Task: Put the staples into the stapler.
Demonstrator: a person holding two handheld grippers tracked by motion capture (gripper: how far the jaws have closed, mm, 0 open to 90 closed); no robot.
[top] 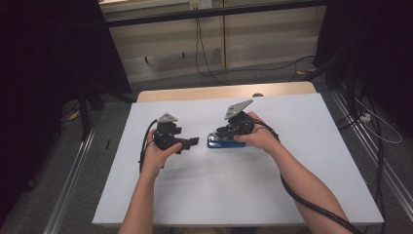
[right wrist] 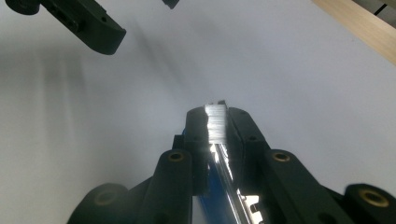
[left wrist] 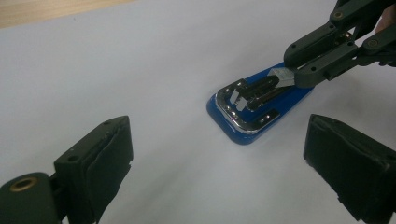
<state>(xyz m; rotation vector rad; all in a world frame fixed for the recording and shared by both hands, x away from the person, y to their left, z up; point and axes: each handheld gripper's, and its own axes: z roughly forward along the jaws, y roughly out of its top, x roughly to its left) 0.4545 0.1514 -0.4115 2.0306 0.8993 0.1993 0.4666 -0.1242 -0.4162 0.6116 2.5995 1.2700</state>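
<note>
A blue stapler with a chrome top lies on the white tabletop, near its middle. My right gripper hangs over the stapler's right part, shut on a short silvery strip that looks like staples. The left gripper view shows that strip touching the chrome channel. Blue stapler body lies below the right gripper's jaws. My left gripper rests just left of the stapler, pointing at it and open, with nothing between its fingers. One of its fingers also appears in the right gripper view.
A wooden table edge runs along the far side of the white surface. Cables trail over the floor beyond, and black curtains hang on both sides. A thick cable runs from the right gripper along the forearm.
</note>
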